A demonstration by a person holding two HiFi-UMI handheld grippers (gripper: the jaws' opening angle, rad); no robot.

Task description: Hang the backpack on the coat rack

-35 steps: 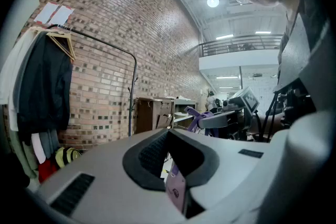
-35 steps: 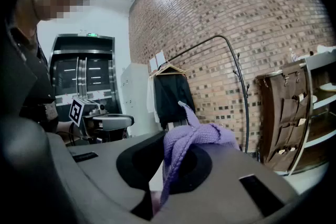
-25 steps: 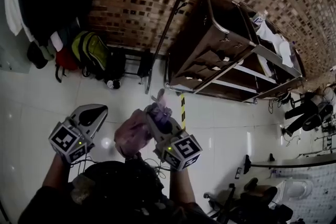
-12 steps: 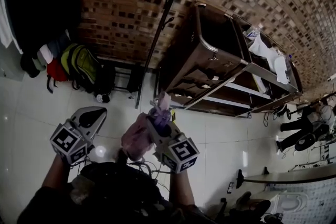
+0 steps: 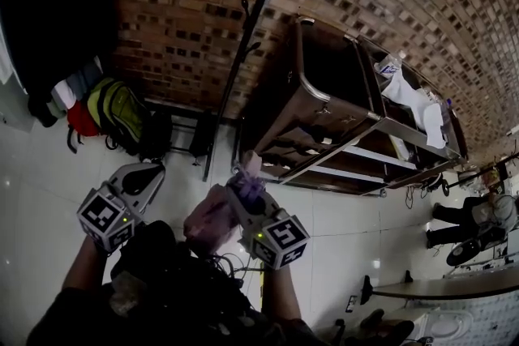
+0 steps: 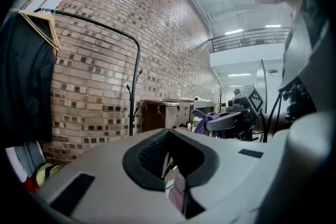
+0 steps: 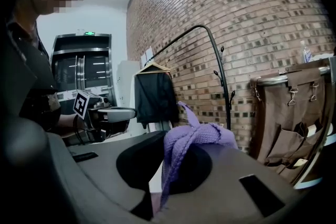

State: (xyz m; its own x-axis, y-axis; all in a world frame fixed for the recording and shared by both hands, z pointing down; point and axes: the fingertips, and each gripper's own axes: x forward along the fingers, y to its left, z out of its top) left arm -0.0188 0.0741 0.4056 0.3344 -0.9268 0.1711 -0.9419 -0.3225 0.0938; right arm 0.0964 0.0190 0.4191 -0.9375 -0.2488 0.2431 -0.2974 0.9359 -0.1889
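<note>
The backpack is pink and soft, and it hangs low in front of the person, up off the floor. It hangs right beside the right gripper, on that gripper's left. The right gripper has its jaws squeezed tight on the backpack's purple strap. The strap bunches up on top of the jaws and runs down between them.

The left gripper is next to the backpack but not touching it. Its jaws are closed together and hold nothing.

Under them is a shiny white floor. Farther away, a thin black coat rack with little hooks stands on the floor by the wall. It is well apart from the backpack.

To the left of the coat rack, a green and yellow bag sits low by the wall. Dark clothes hang above it. To the right of the coat rack is a big brown cart with a white cloth on top. Behind all of it is a brick wall.
</note>
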